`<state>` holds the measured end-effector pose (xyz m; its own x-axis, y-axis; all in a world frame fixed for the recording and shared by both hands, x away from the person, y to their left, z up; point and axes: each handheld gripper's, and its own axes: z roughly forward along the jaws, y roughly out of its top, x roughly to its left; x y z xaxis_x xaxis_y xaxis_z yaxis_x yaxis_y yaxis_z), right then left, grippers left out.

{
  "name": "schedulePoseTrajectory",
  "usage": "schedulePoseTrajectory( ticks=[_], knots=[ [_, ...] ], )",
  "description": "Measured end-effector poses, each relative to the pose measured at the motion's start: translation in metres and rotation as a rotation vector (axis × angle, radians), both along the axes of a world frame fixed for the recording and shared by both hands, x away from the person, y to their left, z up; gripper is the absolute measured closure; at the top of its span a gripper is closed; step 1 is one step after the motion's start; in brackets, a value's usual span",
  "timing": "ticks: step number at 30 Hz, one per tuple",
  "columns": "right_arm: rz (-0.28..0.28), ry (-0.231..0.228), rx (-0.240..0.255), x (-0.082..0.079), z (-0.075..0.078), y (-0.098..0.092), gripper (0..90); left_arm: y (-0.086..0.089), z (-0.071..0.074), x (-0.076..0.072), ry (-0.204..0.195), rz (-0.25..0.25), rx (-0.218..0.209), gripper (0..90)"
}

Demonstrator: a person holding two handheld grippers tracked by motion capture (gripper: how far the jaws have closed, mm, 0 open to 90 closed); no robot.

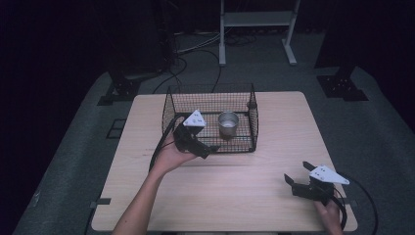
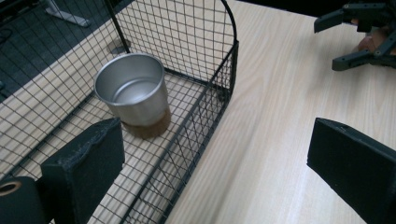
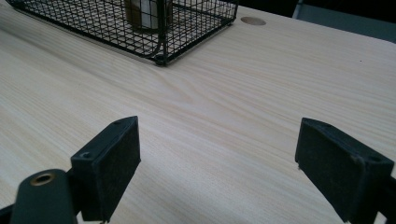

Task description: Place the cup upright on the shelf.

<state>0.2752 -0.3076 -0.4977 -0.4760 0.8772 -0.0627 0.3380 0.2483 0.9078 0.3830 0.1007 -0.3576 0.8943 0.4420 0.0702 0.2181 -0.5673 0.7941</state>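
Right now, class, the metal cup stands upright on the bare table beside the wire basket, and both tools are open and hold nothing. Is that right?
Not quite. The metal cup stands upright inside the wire basket, on its floor, not on the bare table beside it; the left gripper view shows this. The rest holds: the left tool and the right tool are both open and hold nothing.

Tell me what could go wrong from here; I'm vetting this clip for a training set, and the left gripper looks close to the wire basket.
1. The left gripper is open at the wire basket's front wall, one jaw over the inside and one outside; closing or dropping could snag the mesh and drag the basket.
2. The metal cup stands upright just beyond that jaw; a push forward might tip it.
3. The right gripper is open near the table's front right corner, so it probably couldn't steady anything.
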Motion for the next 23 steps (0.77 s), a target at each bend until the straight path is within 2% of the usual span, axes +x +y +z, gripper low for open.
schedulePoseTrajectory(
  ticks=[13,15,17,23],
  knots=[
    [-0.003,0.003,0.0,0.0,0.0,0.0,13.4,0.022,-0.014,-0.026,0.0,0.014,-0.062,2.6],
    [-0.003,0.003,0.0,0.0,0.0,0.0,13.4,0.025,-0.017,-0.03,0.002,0.023,-0.078,2.6],
    [-0.003,0.001,-0.001,0.0,0.0,0.0,13.4,0.028,-0.019,-0.034,0.012,0.023,-0.113,2.1],
    [-0.004,0.005,-0.001,0.0,0.0,0.0,13.4,0.036,-0.026,-0.047,-0.006,0.036,-0.132,2.0]
  ],
)
